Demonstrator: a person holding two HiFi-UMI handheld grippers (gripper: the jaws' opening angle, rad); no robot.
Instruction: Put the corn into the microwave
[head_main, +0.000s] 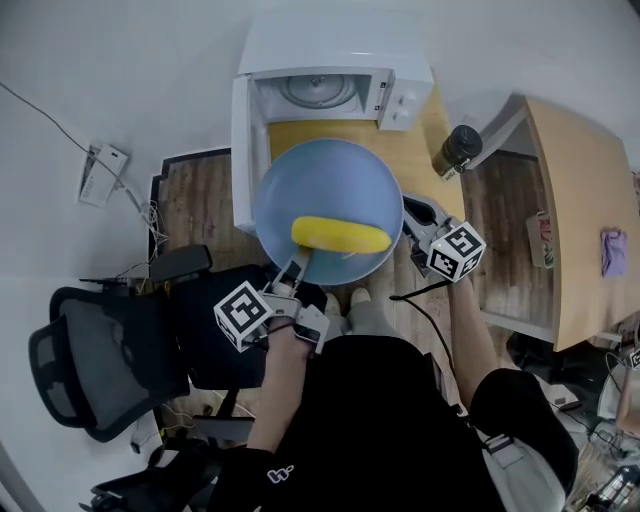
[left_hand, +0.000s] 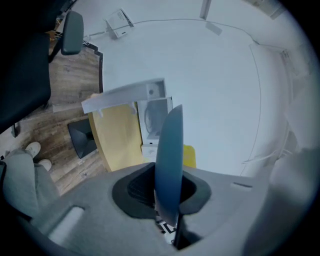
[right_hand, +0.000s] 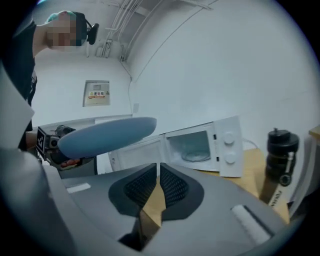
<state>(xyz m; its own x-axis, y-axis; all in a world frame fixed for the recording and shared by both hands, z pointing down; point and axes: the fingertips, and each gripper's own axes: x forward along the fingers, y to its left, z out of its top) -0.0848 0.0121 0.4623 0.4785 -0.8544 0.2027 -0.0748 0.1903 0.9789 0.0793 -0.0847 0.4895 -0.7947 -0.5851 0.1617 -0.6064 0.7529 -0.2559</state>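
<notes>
A yellow corn cob (head_main: 340, 236) lies on a round blue plate (head_main: 330, 190), which hangs in the air in front of the white microwave (head_main: 402, 98). The microwave's door (head_main: 240, 150) is swung open to the left, and the glass turntable shows inside. My left gripper (head_main: 298, 262) is shut on the plate's near rim. In the left gripper view the plate (left_hand: 170, 145) stands edge-on between the jaws, with a bit of corn (left_hand: 189, 156) behind it. My right gripper (head_main: 414, 214) is just right of the plate, shut with nothing in it (right_hand: 159, 170).
The microwave stands on a wooden table (head_main: 300, 132) against a white wall. A dark bottle (head_main: 458, 150) stands to the microwave's right. A second desk (head_main: 580, 200) is at the far right, and a black office chair (head_main: 100, 370) at the lower left.
</notes>
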